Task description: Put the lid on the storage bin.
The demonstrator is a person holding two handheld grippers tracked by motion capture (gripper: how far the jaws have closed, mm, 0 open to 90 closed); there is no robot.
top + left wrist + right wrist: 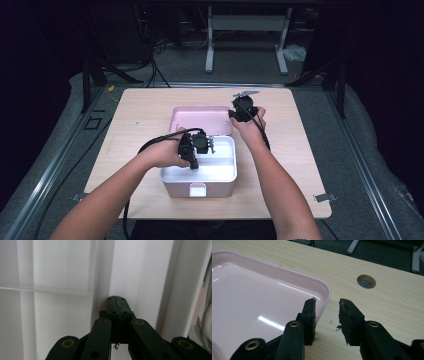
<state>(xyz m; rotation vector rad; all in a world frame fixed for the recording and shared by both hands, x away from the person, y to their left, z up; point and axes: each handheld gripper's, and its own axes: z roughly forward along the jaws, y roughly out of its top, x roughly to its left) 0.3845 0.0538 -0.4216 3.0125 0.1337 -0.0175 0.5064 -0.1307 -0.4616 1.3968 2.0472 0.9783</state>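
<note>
A pale pink box (198,189) with a glossy white interior sits on a light wood-grain bench (295,165). Its open lid (200,120) shows the same soft pink, streaked with white glare. Both the left gripper (194,165) and the right gripper (235,114) are matte black, with brass-coloured rivets ringing their linkages, and black cables trail from them. Grey carpet surrounds the bench, with a white metal frame (247,22) beyond.
</note>
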